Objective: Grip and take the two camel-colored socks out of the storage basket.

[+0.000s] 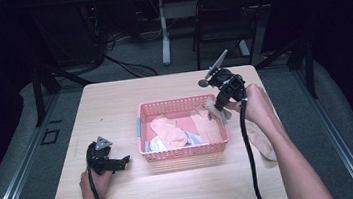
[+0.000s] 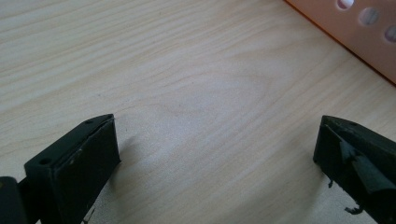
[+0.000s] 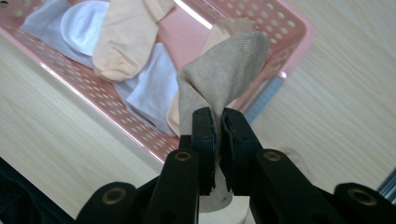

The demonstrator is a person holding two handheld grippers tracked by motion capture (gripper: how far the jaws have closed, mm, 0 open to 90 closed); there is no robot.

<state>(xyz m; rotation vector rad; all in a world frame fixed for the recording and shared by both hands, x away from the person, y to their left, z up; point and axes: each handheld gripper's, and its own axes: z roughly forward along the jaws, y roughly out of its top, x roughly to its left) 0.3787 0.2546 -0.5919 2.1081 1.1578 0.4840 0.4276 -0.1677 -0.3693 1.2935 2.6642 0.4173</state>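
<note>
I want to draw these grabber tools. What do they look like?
Both grippers, the left gripper and the right gripper, are black with two flat jaws. Each trails a thick black cable. The left one has a grey three-cornered plate on top. The arms are bare, no sleeves.

R claw (image 3: 218,135) raised, jaws clamped tight; L claw (image 1: 116,163) low, jaws wide apart.

A beige knitted fabric sock (image 3: 224,74) hung pinched at one end, bunched into a fold, its free end drooping over the right-hand corner of a pink perforated plastic basket (image 3: 289,42). The basket sat on the table, holding several other peach and white socks lying loosely inside.
</note>
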